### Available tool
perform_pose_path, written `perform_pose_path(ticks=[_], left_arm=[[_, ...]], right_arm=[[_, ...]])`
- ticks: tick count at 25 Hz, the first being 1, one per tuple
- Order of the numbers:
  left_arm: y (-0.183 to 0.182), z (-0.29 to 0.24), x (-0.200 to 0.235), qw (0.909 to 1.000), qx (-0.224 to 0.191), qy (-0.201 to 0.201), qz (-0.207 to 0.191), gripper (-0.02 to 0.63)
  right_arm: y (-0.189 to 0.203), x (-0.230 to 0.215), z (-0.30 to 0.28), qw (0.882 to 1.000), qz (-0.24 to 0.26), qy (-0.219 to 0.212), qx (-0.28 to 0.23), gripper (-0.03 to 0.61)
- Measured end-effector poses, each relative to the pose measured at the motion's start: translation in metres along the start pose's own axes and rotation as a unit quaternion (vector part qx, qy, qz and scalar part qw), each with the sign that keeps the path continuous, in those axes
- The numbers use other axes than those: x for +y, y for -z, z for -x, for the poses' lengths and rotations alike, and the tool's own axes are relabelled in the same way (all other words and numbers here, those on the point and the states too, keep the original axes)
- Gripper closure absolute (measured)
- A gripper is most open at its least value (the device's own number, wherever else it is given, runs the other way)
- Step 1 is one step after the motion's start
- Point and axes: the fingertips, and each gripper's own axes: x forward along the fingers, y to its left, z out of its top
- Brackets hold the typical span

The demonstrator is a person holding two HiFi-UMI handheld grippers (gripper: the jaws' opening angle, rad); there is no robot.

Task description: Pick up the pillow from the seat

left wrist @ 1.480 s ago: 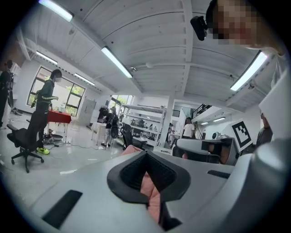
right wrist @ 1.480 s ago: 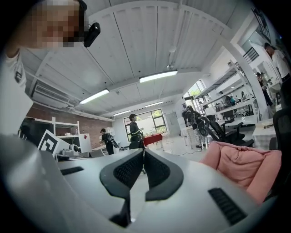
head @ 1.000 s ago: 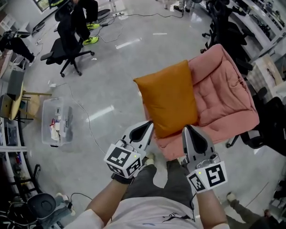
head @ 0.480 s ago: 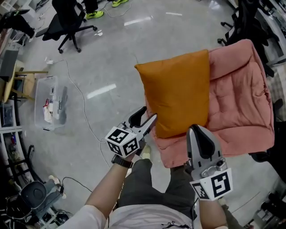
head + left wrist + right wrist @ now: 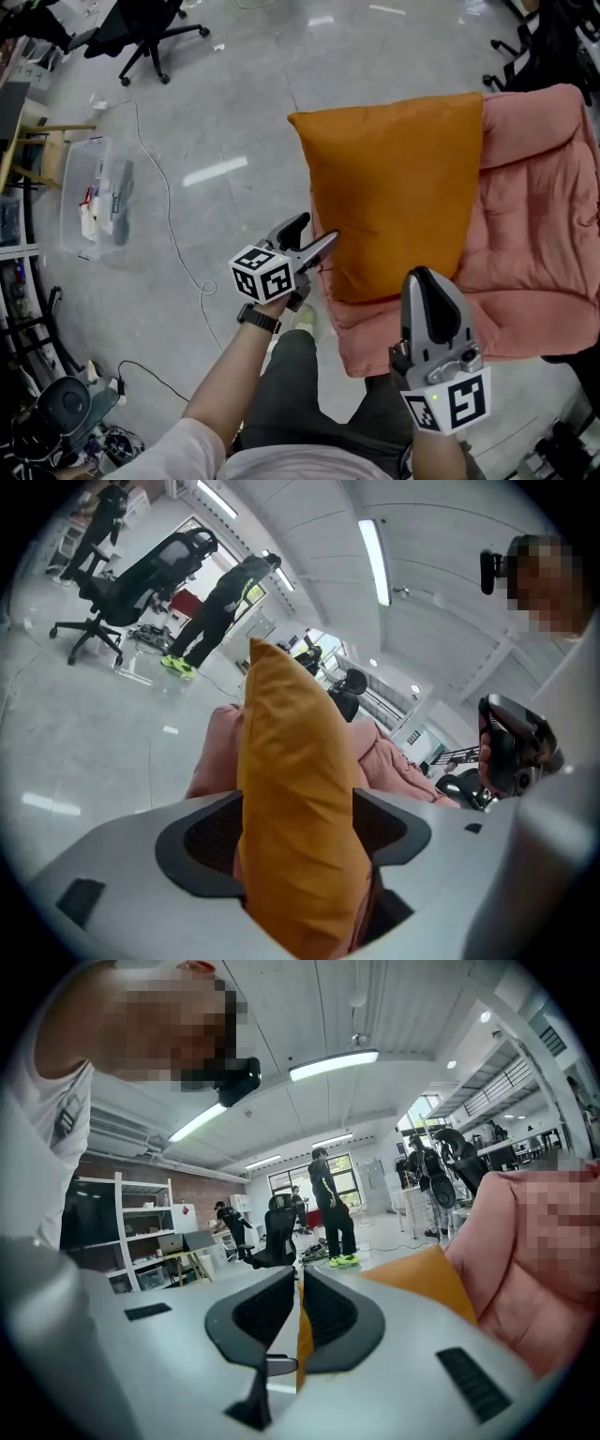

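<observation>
Progress is early. In the head view the pillow (image 5: 394, 187) lies on the seat (image 5: 548, 234) with its broad face up, and it is not lifted yet. The left gripper (image 5: 317, 232) has one finger at each side of the pillow's left edge, close to the near corner, and these fingers are opening. The right gripper (image 5: 424, 279) has its tips at the pillow's near edge. The long axis of the pillow runs away from both pairs of fingers, from the near edge toward the back of the seat.

In the left gripper view the pillow (image 5: 295, 789) is seen edge-on between the spread fingers (image 5: 202, 846) and fills most of the gap. Part of the left pad is bare, so I judge that the pads do not squeeze it. From here the long axis goes forward and up from the fingers, and the far corner points ahead. The seat (image 5: 216, 752) shows just behind.

In the right gripper view the fingers (image 5: 258, 1321) are almost pressed together, with a thin orange strip in the slit. They appear to pinch a thin piece of the pillow's edge. The rest of the pillow (image 5: 422, 1283) spreads to the right of the fingers, with the seat (image 5: 525, 1316) beyond it.

What is left, in my judgement: the left fingers must close on the edge, then both grippers must raise the pillow off the seat.
</observation>
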Motion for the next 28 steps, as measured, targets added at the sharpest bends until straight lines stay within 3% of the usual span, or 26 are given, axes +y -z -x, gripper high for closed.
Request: perform_pose_path(ticks=[8,12,17,24,28], left_arm=[[0.025,-0.04,0.024,0.997,0.022,0.072,0.019,0.178],[0.031,-0.059,0.018,0.992,0.049,0.117,0.002,0.179],[0.031,-0.065,0.019,0.9899,0.055,0.13,-0.001,0.186],[0.029,-0.062,0.003,0.9883,0.063,0.137,-0.021,0.348],[0.025,-0.05,-0.028,0.987,0.069,0.141,-0.036,0.429]], right_arm=[[0.04,-0.007,-0.015,1.0,0.001,-0.011,0.005,0.558],[0.051,-0.012,-0.021,1.0,0.004,-0.007,0.004,0.558],[0.056,-0.014,-0.025,1.0,0.004,-0.004,0.001,0.558],[0.051,-0.021,-0.022,1.0,-0.001,0.005,-0.004,0.558],[0.042,-0.02,-0.013,1.0,-0.011,0.013,-0.009,0.558]])
